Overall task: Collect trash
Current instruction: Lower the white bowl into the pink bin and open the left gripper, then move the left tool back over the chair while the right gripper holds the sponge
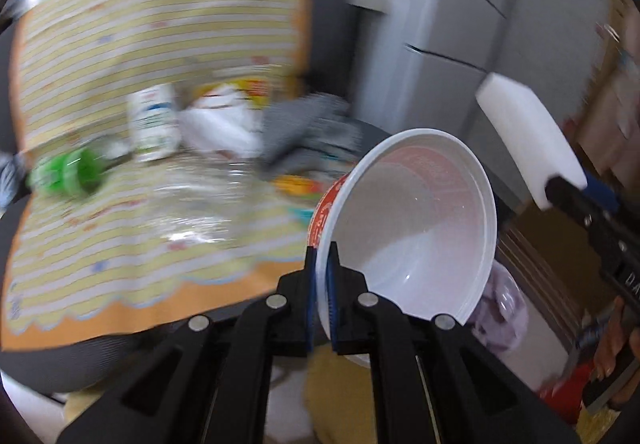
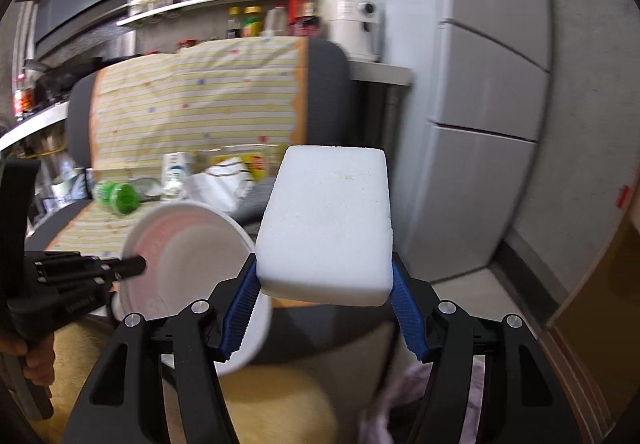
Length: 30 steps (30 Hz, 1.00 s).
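My left gripper point(image 1: 322, 260) is shut on the rim of a white noodle bowl point(image 1: 420, 228) with red print outside, and holds it tilted above the seat's edge. In the right wrist view the same bowl point(image 2: 188, 244) and the left gripper point(image 2: 132, 266) appear at lower left. My right gripper point(image 2: 324, 278) is shut on a white foam block point(image 2: 328, 220), with its blue pads pressed on both sides. The left wrist view shows that block point(image 1: 528, 140) at the right, beyond the bowl.
A grey seat under a yellow striped cloth point(image 2: 192, 112) carries a green bottle point(image 1: 68, 176), a white carton point(image 1: 154, 124), a white plastic bag point(image 1: 220, 128), a grey cloth point(image 1: 304, 128) and clear wrap point(image 1: 192, 204). A fridge point(image 2: 492, 84) stands right. A pale bag point(image 1: 500, 304) lies below.
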Each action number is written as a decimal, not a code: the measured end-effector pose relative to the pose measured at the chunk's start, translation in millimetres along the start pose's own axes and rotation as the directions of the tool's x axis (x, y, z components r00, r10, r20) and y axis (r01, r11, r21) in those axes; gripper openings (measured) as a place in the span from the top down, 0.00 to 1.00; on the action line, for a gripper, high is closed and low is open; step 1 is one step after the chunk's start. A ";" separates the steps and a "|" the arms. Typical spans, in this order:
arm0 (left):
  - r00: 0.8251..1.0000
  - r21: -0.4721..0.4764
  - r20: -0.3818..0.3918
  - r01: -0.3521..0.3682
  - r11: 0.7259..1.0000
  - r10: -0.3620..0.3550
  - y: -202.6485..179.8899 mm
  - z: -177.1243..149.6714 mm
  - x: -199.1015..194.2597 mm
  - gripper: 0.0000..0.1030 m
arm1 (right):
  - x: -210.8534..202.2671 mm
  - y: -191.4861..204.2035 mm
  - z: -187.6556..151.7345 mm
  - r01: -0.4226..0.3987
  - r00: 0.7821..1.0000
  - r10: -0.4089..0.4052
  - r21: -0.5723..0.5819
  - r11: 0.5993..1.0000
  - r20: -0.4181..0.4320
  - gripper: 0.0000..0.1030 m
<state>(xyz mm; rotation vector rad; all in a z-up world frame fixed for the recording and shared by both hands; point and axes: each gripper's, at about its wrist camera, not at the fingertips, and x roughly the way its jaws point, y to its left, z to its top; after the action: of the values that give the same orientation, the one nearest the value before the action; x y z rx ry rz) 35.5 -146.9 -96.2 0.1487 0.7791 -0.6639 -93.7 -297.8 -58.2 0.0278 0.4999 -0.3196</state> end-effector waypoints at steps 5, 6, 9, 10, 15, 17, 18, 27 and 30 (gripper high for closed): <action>0.988 0.179 -0.083 0.144 0.973 -0.131 -82.0 4.0 39.4 0.97 | -17.5 -56.8 -22.0 0.124 0.992 -0.123 0.085 0.989 -0.015 0.39; 0.983 0.211 -0.108 0.172 0.962 -0.152 -100.5 3.4 48.9 0.97 | -20.8 -68.8 -26.8 0.147 0.989 -0.146 0.107 0.983 -0.021 0.39; 0.965 0.280 -0.168 0.242 0.929 -0.201 -146.0 -0.8 72.1 0.97 | -29.2 -111.6 -44.1 0.220 0.975 -0.214 0.188 0.957 -0.053 0.39; 0.958 0.302 -0.190 0.267 0.915 -0.216 -163.2 -2.0 80.3 0.97 | -31.3 -121.2 -48.6 0.233 0.972 -0.225 0.207 0.950 -0.059 0.39; 0.937 0.359 -0.242 0.328 0.874 -0.252 -215.1 -2.2 110.1 0.96 | -36.2 -158.3 -63.1 0.287 0.958 -0.275 0.276 0.918 -0.082 0.39; 0.923 0.355 -0.280 0.355 0.865 -0.264 -230.3 -3.1 127.2 0.82 | -34.8 -166.9 -68.3 0.299 0.954 -0.284 0.289 0.910 -0.092 0.39; 0.918 0.350 -0.295 0.363 0.864 -0.267 -236.2 -4.5 134.3 0.76 | -33.2 -168.7 -70.7 0.302 0.953 -0.285 0.292 0.908 -0.099 0.39; 0.952 0.335 -0.240 0.263 0.905 -0.189 -209.4 -6.2 132.2 0.73 | 1.8 -166.1 -100.5 0.301 0.946 -0.249 0.280 0.912 -0.208 0.38; 0.962 0.299 -0.216 0.231 0.926 -0.170 -190.7 -0.9 126.3 0.73 | 16.7 -163.6 -111.2 0.303 0.939 -0.234 0.282 0.911 -0.252 0.38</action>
<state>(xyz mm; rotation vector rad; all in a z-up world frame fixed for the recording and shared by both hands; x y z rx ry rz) -14.4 -360.0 -162.8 0.4390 0.8689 -0.9828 -182.1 -446.7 -155.4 0.3116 0.6637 -0.6735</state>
